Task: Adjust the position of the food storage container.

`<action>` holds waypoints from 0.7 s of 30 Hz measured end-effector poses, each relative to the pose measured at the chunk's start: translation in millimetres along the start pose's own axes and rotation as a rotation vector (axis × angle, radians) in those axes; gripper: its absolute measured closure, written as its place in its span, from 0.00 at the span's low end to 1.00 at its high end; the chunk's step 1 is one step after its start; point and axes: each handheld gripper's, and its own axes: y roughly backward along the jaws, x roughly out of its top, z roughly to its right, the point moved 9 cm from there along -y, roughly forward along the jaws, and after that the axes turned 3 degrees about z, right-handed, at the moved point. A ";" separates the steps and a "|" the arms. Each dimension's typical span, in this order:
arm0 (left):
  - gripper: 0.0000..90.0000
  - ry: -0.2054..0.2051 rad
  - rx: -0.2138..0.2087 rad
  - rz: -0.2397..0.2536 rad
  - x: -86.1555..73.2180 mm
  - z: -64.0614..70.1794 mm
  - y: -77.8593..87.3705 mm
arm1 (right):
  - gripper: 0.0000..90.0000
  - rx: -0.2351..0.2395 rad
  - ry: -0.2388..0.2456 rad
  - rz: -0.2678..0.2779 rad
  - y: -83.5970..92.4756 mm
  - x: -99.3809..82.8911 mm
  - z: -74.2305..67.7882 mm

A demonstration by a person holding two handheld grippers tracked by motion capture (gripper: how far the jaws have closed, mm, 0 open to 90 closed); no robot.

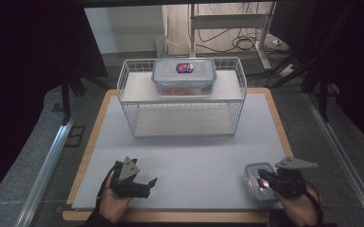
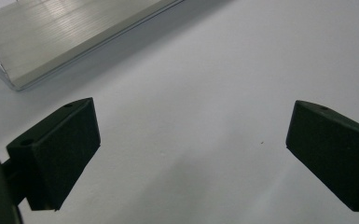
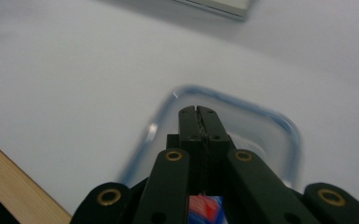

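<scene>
While the right gripper (image 1: pixel 263 177) sits over the small lidded container (image 1: pixel 254 182) at the near right of the white mat (image 1: pixel 194 156), its jaws are pressed fully together, nothing clamped between them. In the right gripper view the container (image 3: pixel 279 126) lies directly under and just ahead of the closed tips, blue rim wrapping around them; whether the tips touch the lid I can't tell. Left gripper (image 1: pixel 146 185) rests at the near left, well apart from the container, jaws wide apart and empty. Wire rack (image 1: pixel 182 97) stands beyond both, a larger container (image 1: pixel 184 75) on its top shelf.
</scene>
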 end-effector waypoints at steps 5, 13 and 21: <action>0.03 0.000 -0.004 0.000 0.1 1.6 -0.8 | 1.00 -0.077 -0.059 0.007 20.8 -16.1 25.6; 0.03 0.004 -0.010 0.003 0.8 2.7 -0.9 | 1.00 -0.113 -0.121 -0.049 29.8 -43.1 40.2; 0.04 -0.004 -0.015 0.000 0.9 4.8 -2.1 | 1.00 -0.104 -0.110 -0.060 19.6 -41.5 28.8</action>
